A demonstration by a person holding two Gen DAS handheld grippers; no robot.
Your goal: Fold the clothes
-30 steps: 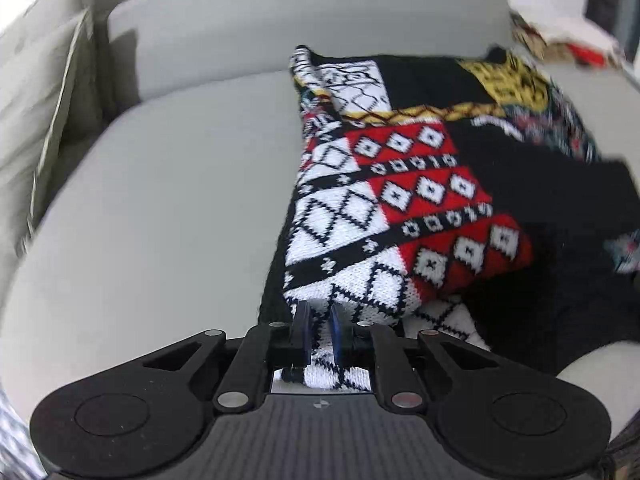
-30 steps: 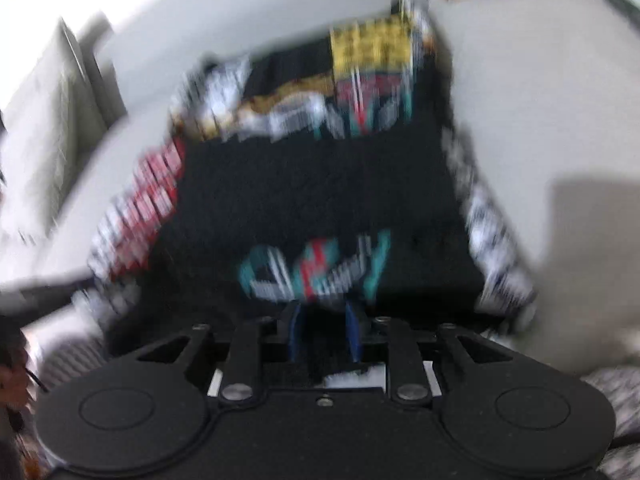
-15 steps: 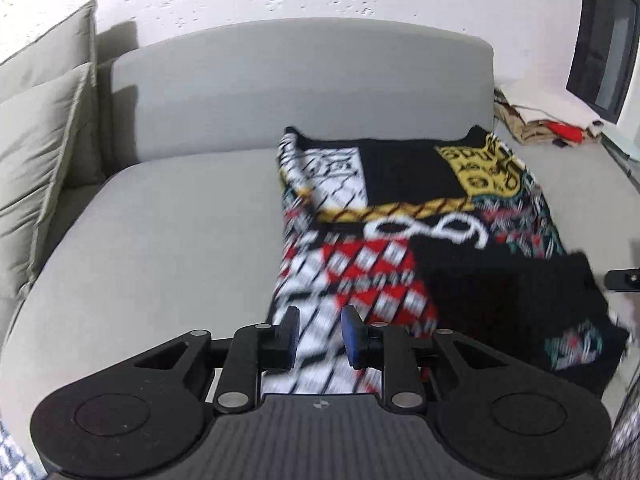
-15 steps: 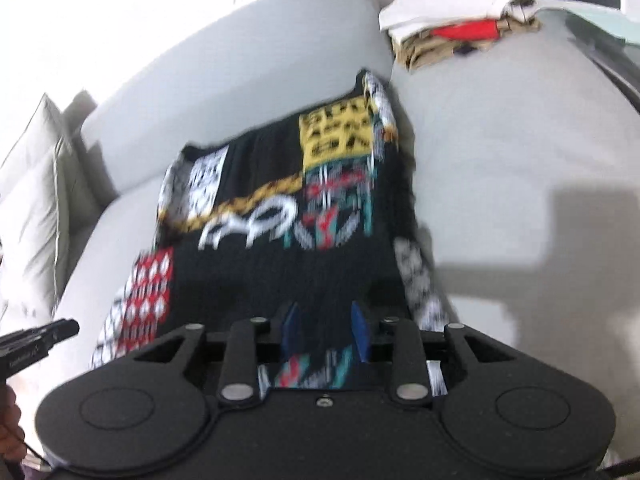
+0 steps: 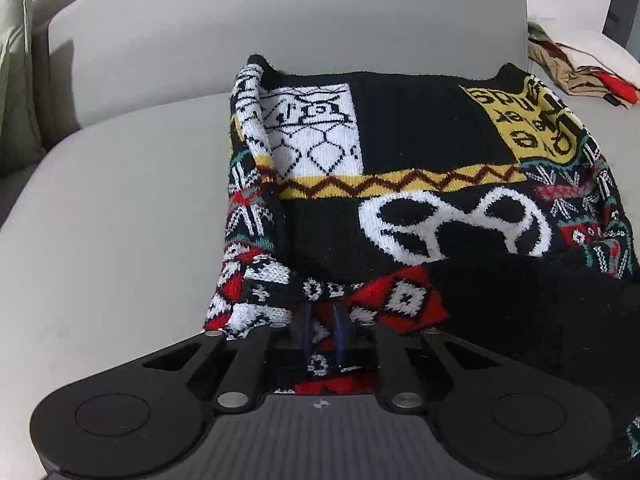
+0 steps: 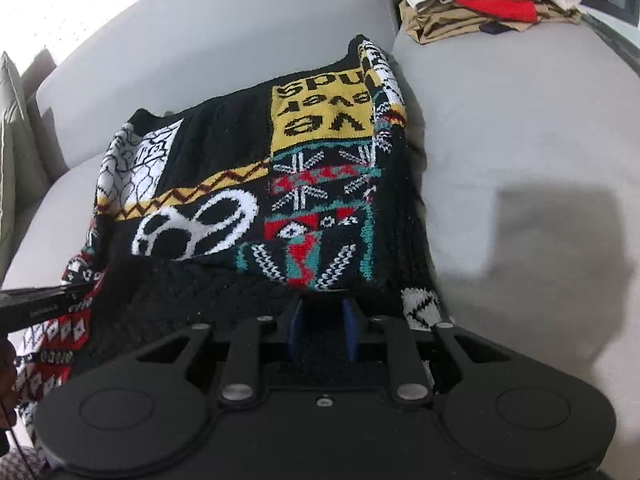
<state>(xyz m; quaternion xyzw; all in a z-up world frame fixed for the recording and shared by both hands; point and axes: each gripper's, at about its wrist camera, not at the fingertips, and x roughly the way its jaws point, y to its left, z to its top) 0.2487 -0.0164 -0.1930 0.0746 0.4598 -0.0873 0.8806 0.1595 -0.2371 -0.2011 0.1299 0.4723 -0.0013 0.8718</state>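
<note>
Left wrist view: my left tool (image 5: 321,330) is clenched on the near edge of the sweater (image 5: 400,184), with red/white/black knit pinched between the two blue pads (image 5: 307,332). The sweater lies on the grey sofa (image 5: 120,220), spread from the near edge back to the backrest. Its near hem is lifted and bunched at the pads. White diamond panel far left, yellow lettered patch far right, yellow zigzag band across the middle, white looped shape below that. A plain black layer covers the near right part. A grey cushion (image 5: 16,60) sits at the far left, and a pile of clothes (image 5: 580,68) at the far right, apart from the sweater.

Right wrist view: my right tool (image 6: 322,330) has its blue pads (image 6: 295,330) set wider, with black knit of the sweater (image 6: 260,184) between them. Cannot tell whether they actually grip it. The folded black layer lies across the near part, just ahead of the pads. The left tool (image 6: 36,306) comes in from the left edge at the sweater's near left corner. The pile of clothes (image 6: 480,4) sits far right on the sofa (image 6: 520,140). A dark shadow (image 6: 560,248) falls on the sofa seat to the right.
</note>
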